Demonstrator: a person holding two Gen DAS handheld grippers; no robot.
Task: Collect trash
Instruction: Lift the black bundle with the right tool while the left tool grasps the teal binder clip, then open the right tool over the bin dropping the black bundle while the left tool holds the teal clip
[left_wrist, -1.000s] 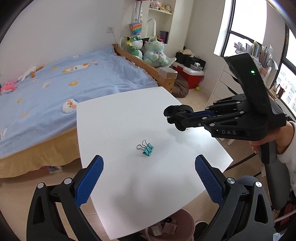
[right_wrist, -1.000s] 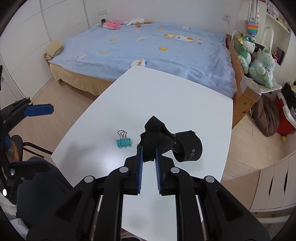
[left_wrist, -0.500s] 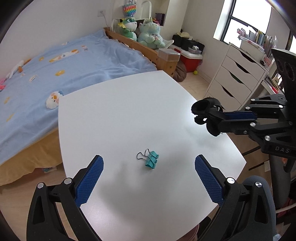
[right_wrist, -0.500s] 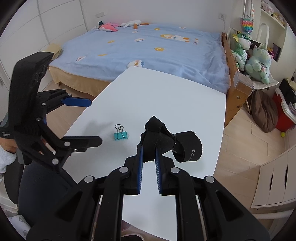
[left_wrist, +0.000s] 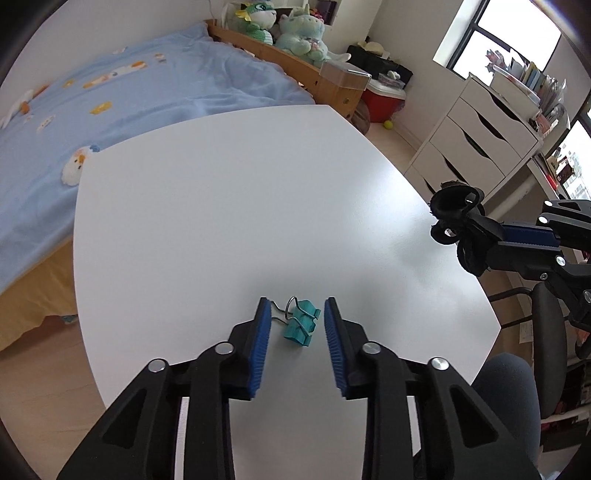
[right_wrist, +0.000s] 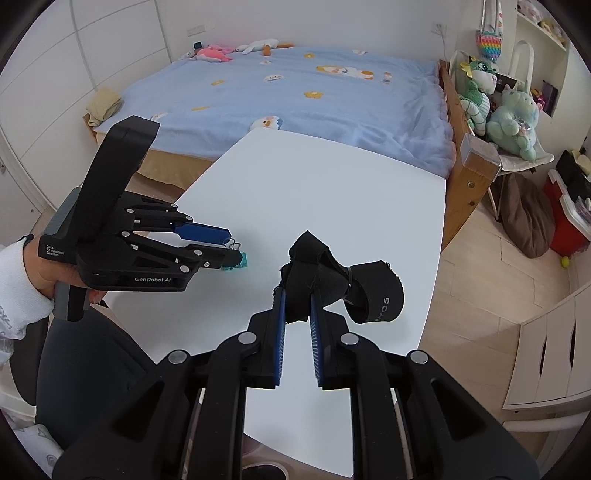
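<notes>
The left gripper (left_wrist: 295, 314) comes down over the white table (left_wrist: 221, 206) to the teal binder clip (left_wrist: 301, 323), which now lies between its blue pads (left_wrist: 258, 350). Its jaws, wide a second ago, are closing around the clip but do not yet press it. In the right wrist view the left gripper (right_wrist: 231, 251) now reaches in from the left.

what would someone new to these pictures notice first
Probably the small teal binder clip lying near the front of the white table, with the left gripper closing its blue pads either side of it. Next, the right gripper off to the right, shut on a crumpled black strap held above the table. Behind both, a big blue bed fills the background.
</notes>
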